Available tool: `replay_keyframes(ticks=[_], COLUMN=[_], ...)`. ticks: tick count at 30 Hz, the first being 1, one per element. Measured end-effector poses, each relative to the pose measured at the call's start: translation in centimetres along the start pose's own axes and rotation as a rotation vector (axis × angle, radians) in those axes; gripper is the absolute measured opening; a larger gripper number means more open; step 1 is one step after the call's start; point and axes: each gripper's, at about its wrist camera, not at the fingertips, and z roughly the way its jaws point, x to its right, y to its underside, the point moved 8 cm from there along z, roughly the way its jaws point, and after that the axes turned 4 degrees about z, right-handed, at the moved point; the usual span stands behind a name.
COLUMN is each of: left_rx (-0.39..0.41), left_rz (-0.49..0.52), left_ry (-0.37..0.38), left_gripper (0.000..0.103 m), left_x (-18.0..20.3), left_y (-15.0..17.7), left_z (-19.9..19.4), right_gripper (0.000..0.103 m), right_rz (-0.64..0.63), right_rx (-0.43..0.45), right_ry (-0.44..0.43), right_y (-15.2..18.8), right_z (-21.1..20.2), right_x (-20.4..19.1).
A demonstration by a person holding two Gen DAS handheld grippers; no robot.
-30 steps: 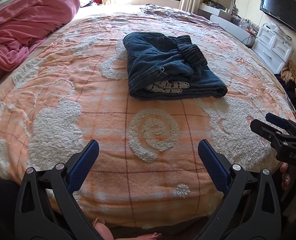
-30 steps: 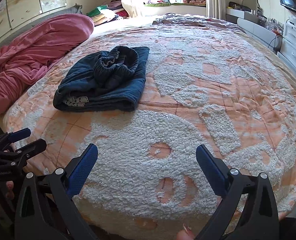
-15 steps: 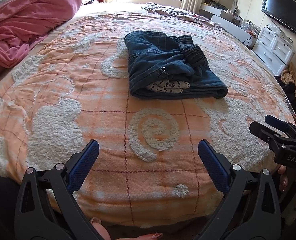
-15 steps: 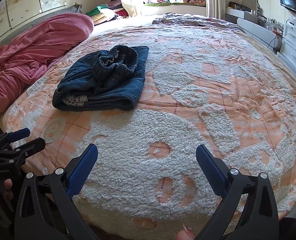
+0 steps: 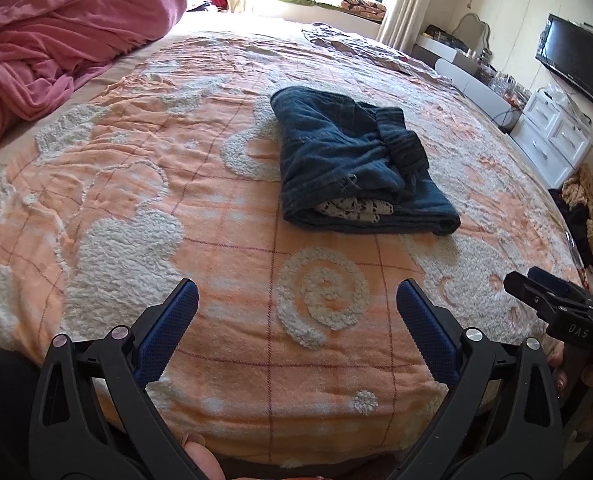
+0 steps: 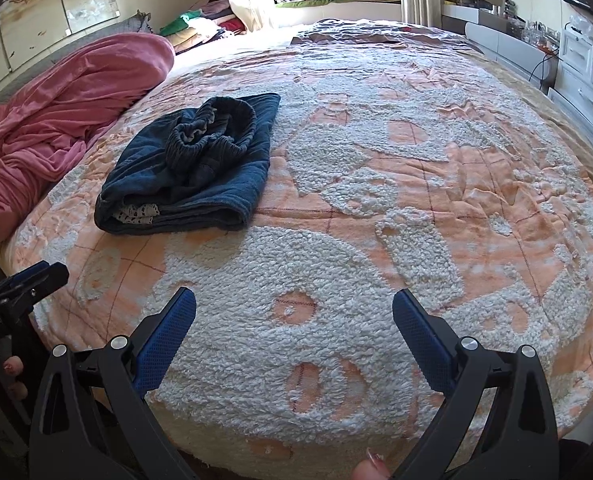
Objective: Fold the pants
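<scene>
Dark blue pants (image 5: pixel 348 164) lie folded in a thick bundle on the orange and white bedspread (image 5: pixel 136 200), with a patterned white lining showing at the near edge. They also show in the right wrist view (image 6: pixel 192 168), left of centre. My left gripper (image 5: pixel 296 300) is open and empty, above the bed's near edge, well short of the pants. My right gripper (image 6: pixel 294 308) is open and empty, to the right of the pants. Each gripper shows at the edge of the other's view: the right one (image 5: pixel 552 296) and the left one (image 6: pixel 20 284).
A pink blanket (image 5: pixel 56 40) is heaped at the bed's left side. A white drawer unit (image 5: pixel 556 136) and a wall television (image 5: pixel 580 60) stand to the right. Clothes are piled by the window (image 6: pixel 200 24) at the far end.
Both grippers have tilted slightly upward, so the pants sit lower in both views. Both grippers stay open and the pants have not moved.
</scene>
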Motion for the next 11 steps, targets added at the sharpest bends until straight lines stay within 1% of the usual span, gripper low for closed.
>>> replay_keyframes(ticks=[2, 3, 4, 5, 6, 8, 9, 10, 11], left_rx=[-0.013, -0.028, -0.052, -0.073, -0.088, -0.126, -0.153, -0.174, -0.18], left_rz=[-0.013, -0.016, -0.016, -0.021, -0.043, -0.09, -0.115, -0.133, -0.152], left_ry=[-0.038, -0.073, -0.123, -0.166, -0.224, -0.312, -0.35, -0.373, -0.406], left_gripper=[0.093, 0.093, 0.093, 0.093, 0.093, 0.093, 0.093, 0.093, 0.093], left_x=[-2.1, -3.5, -5.7, -7.7, -10.6, -15.4, -18.0, -20.0, -21.9], left_y=[-1.8, -3.0, -4.4, -5.7, -7.2, -9.5, -10.6, -11.4, -12.3], left_z=[0.0, 0.3, 0.9, 1.6, 2.5, 4.6, 6.2, 7.5, 8.8], right_gripper=[0.098, 0.098, 0.098, 0.098, 0.098, 0.098, 0.098, 0.098, 0.098], right_rz=[0.055, 0.084, 0.105, 0.122, 0.146, 0.202, 0.24, 0.281, 0.313], right_rx=[-0.004, -0.006, 0.0, 0.009, 0.014, 0.019, 0.006, 0.0, 0.001], right_ry=[-0.007, -0.012, -0.018, 0.011, 0.071, 0.166, 0.224, 0.264, 0.317], right_y=[-1.4, -2.3, -3.4, -4.7, -6.0, -8.3, -9.3, -10.1, -11.2], right_z=[-0.5, -0.7, -0.9, -1.0, -0.9, -0.3, 0.3, 0.8, 1.5], right_x=[1.8, 3.0, 4.4, 6.6, 9.3, 14.7, 17.6, 20.3, 23.1])
